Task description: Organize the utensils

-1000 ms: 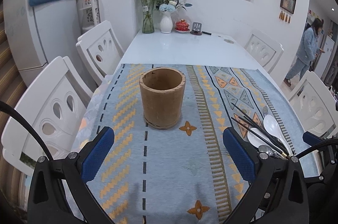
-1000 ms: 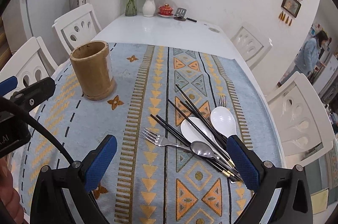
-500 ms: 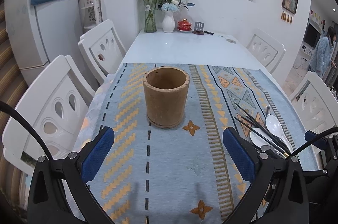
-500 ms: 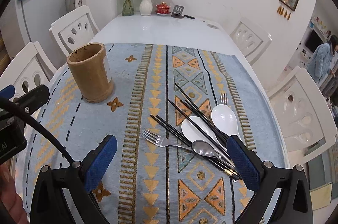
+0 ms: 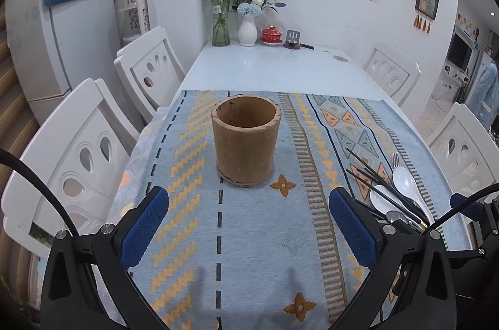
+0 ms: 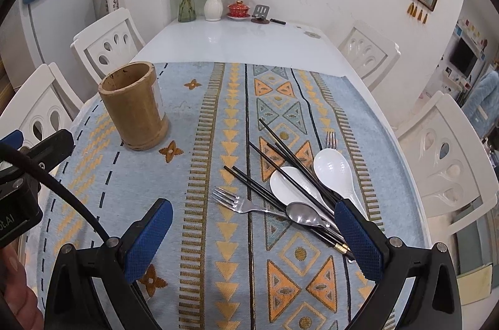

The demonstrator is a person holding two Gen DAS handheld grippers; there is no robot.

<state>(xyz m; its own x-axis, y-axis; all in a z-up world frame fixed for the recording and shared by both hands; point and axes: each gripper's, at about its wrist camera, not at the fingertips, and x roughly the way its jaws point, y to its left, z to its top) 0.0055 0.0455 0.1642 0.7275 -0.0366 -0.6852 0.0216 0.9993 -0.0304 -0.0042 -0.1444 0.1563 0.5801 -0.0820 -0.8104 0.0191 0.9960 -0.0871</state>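
Observation:
An empty bamboo holder (image 5: 246, 141) stands upright on the patterned cloth, straight ahead of my open left gripper (image 5: 248, 228). The same holder (image 6: 134, 107) appears at the left in the right wrist view. A pile of utensils lies to the right: black chopsticks (image 6: 280, 171), two white spoons (image 6: 335, 171), a steel fork (image 6: 240, 202), a steel spoon (image 6: 301, 213) and a second fork (image 6: 331, 140). My right gripper (image 6: 254, 235) hovers open just short of the pile, holding nothing. The utensils (image 5: 393, 193) also show at the right in the left wrist view.
The blue patterned cloth (image 6: 218, 118) covers the near half of a white table (image 6: 237, 38). Vases, a red lidded cup (image 6: 238, 9) and small items stand at the far end. White chairs (image 5: 84, 149) line both sides. A person stands in the doorway (image 5: 486, 93) far right.
Both grippers have drifted slightly; the holder looks a little closer in the left view, and the right gripper has come nearer the utensil pile. Nothing was grasped.

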